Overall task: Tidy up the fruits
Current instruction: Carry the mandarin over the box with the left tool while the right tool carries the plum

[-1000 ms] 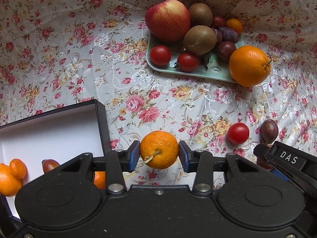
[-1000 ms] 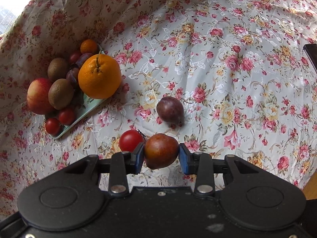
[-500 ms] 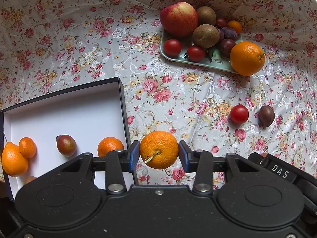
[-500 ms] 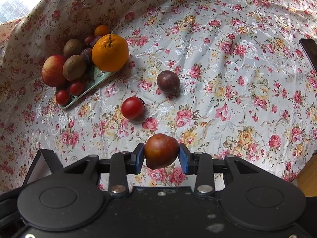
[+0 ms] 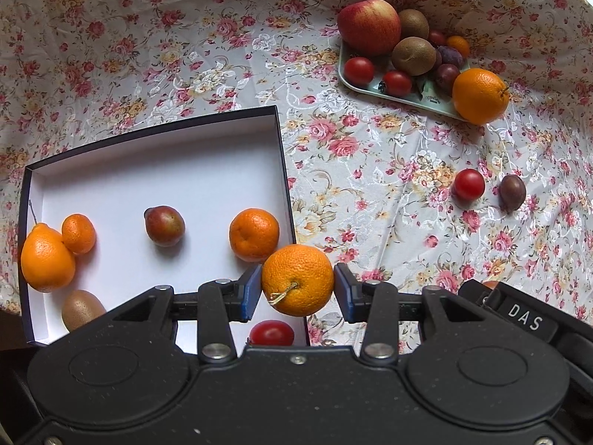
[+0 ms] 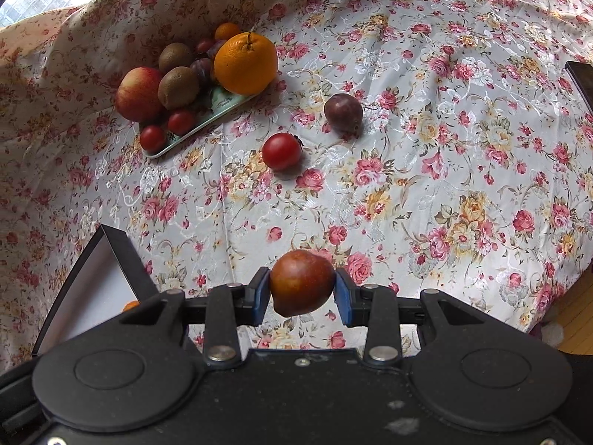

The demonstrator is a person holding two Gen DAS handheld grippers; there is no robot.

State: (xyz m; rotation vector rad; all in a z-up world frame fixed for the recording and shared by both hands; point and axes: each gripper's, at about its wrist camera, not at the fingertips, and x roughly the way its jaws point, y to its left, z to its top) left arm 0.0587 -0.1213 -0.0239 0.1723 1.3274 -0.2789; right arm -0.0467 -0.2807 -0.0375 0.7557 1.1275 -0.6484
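My left gripper is shut on a small orange, held above the right wall of a dark box with a white inside. In the box lie a lemon-shaped orange, two mandarins, a reddish plum, a kiwi and a tomato. My right gripper is shut on a reddish-brown plum, over the floral cloth to the right of the box corner. A loose tomato and a dark plum rest on the cloth.
A green tray at the back right carries an apple, kiwis, tomatoes, plums and a small orange, with a big orange at its edge. The right gripper's body shows at the lower right of the left wrist view.
Both grippers have drawn back and up from the tray with their fruit. The left one has swung left, so the whole box and its fruit have come into view.
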